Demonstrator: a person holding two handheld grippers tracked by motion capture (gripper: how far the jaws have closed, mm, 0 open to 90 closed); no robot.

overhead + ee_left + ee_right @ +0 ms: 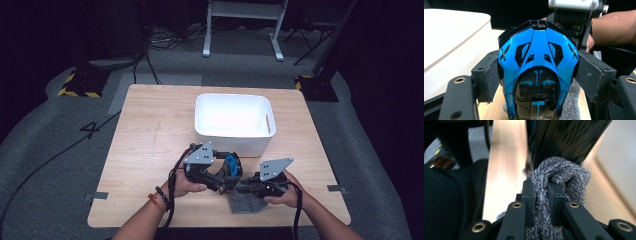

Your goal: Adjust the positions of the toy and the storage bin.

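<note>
A glossy blue and black toy helmet sits clamped between the padded jaws of my left gripper; in the high view it shows as a blue spot just in front of the white bin. My left gripper is held above the table's front middle. My right gripper is shut on a grey knitted cloth, bunched between its jaws and pressed toward the helmet. The cloth hangs down onto the table. In the right gripper view its fingers pinch the fabric.
A white plastic bin stands on the wooden table just beyond the grippers. Tape marks sit at the table's left and right edges. Cables and a yellow-black stand base lie on the floor behind.
</note>
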